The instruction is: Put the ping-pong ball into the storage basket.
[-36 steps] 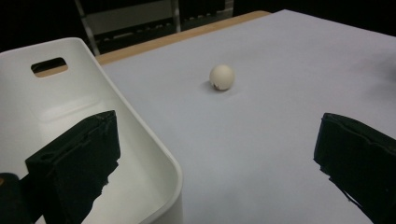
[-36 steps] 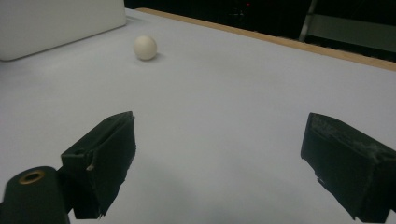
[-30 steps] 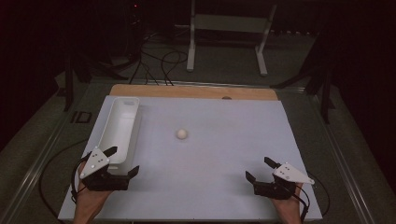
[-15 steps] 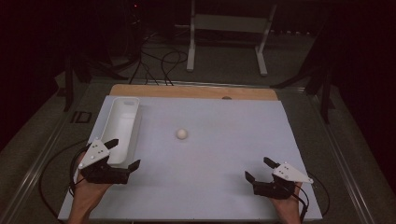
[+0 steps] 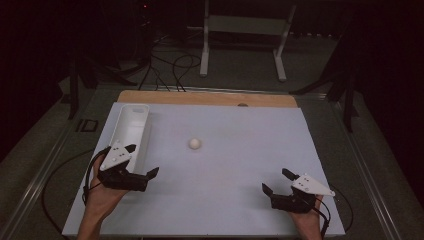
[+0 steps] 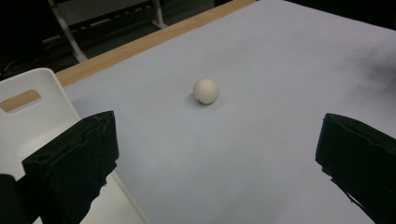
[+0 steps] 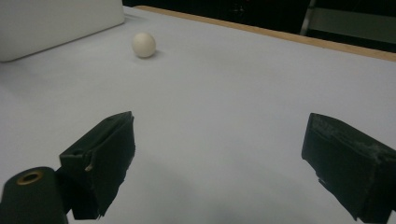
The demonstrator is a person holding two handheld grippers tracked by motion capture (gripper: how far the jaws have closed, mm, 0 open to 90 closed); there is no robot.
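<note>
**A:** any readable writing? I can't find any on the white table sheet point(image 5: 225, 190), the white bin point(image 5: 131, 131) or the ball point(image 5: 195, 143).

**B:** same here. The left gripper view catches a handle slot in the bin's end wall, which the high view misses. Ball sits mid-sheet, right of the bin, well apart from both grippers.

**A:** poses?

**B:** left gripper point(image 5: 141, 160) hovers by the bin's near end, aimed at the ball. Right gripper point(image 5: 277, 181) sits low at the near right. Both gaping wide, holding nothing.
</note>
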